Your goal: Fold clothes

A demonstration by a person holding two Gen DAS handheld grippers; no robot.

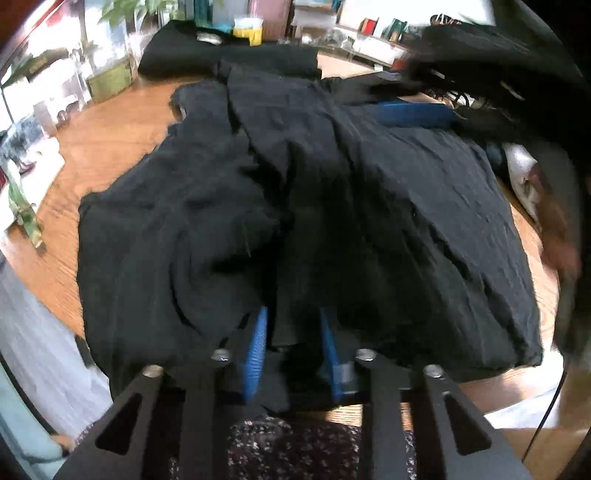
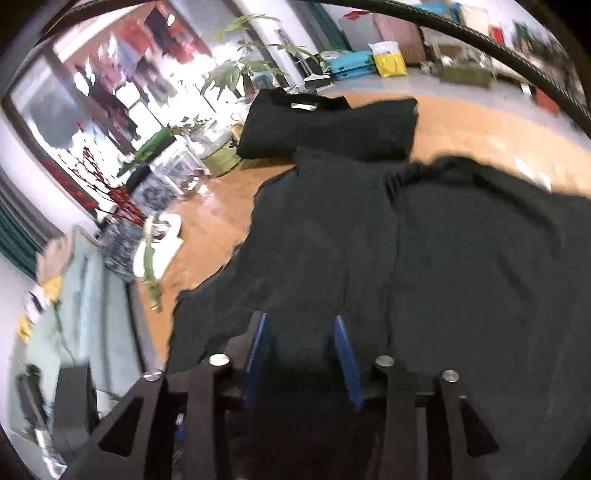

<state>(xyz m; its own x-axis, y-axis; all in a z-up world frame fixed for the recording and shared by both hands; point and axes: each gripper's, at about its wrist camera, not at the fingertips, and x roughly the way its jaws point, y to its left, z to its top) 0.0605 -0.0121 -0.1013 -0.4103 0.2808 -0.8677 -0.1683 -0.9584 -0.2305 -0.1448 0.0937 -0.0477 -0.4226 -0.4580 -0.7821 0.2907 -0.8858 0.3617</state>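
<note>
A crumpled black garment (image 1: 332,192) lies spread over the wooden table (image 1: 110,122). My left gripper (image 1: 293,332) is at its near edge, blue pads (image 1: 256,343) on either side of a bunched fold that hangs down between them, shut on that fold. In the right wrist view the same black garment (image 2: 443,277) fills the lower right. My right gripper (image 2: 300,332) sits at its near edge with dark cloth between the blue pads (image 2: 345,354), shut on it. The view is blurred.
A folded black garment (image 1: 221,55) (image 2: 325,125) rests at the table's far end. A blue object (image 1: 410,114) and dark clutter lie at the right, beside a blurred hand (image 1: 557,236). A green figure (image 1: 26,214) stands at the left edge. A black cable (image 2: 480,33) arcs overhead.
</note>
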